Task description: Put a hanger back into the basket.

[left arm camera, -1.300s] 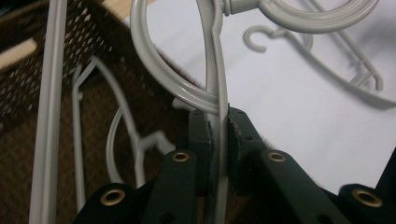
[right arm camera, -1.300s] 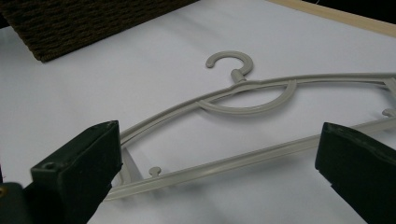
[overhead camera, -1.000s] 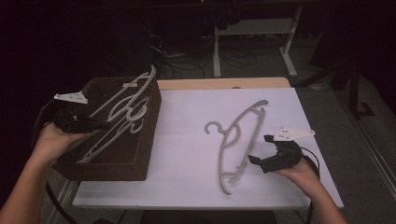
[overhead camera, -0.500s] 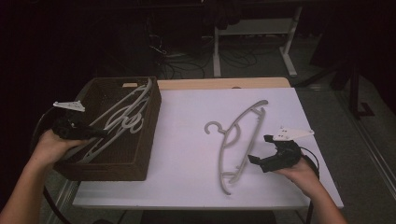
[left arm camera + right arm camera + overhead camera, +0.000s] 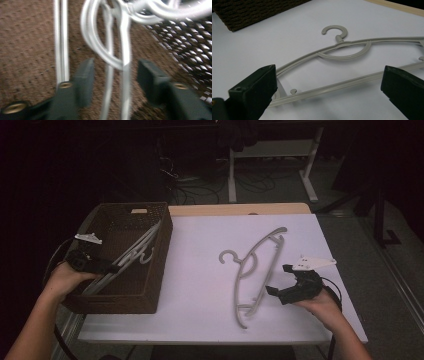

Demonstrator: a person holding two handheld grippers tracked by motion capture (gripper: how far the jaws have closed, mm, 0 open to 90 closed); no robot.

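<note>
Several grey plastic hangers point(image 5: 131, 254) lie slanted in a dark woven basket point(image 5: 159, 270) at the table's left. My left gripper point(image 5: 111, 268) reaches into the basket from its near left side. Its jaws have just been opening and now stand open, with the thin bars of the hangers point(image 5: 125, 50) passing between them untouched. Another grey hanger point(image 5: 255, 265) lies flat on the white table, its hook pointing left. My right gripper point(image 5: 278, 279) rests at that hanger's near right side, open wide. In the right gripper view the hanger point(image 5: 342, 47) lies just beyond the right gripper point(image 5: 328, 82).
The white tabletop point(image 5: 200, 310) has a wooden strip point(image 5: 240, 209) along its far edge. A corner of the basket point(image 5: 249, 10) shows at the far left of the right gripper view. Beyond the table stand desk legs point(image 5: 232, 170) among cables on a dark floor.
The left hand has sunk and the hangers, which stuck up above the basket's rim, now lie down inside it. The left jaws have opened off them. The right hand has kept still.
</note>
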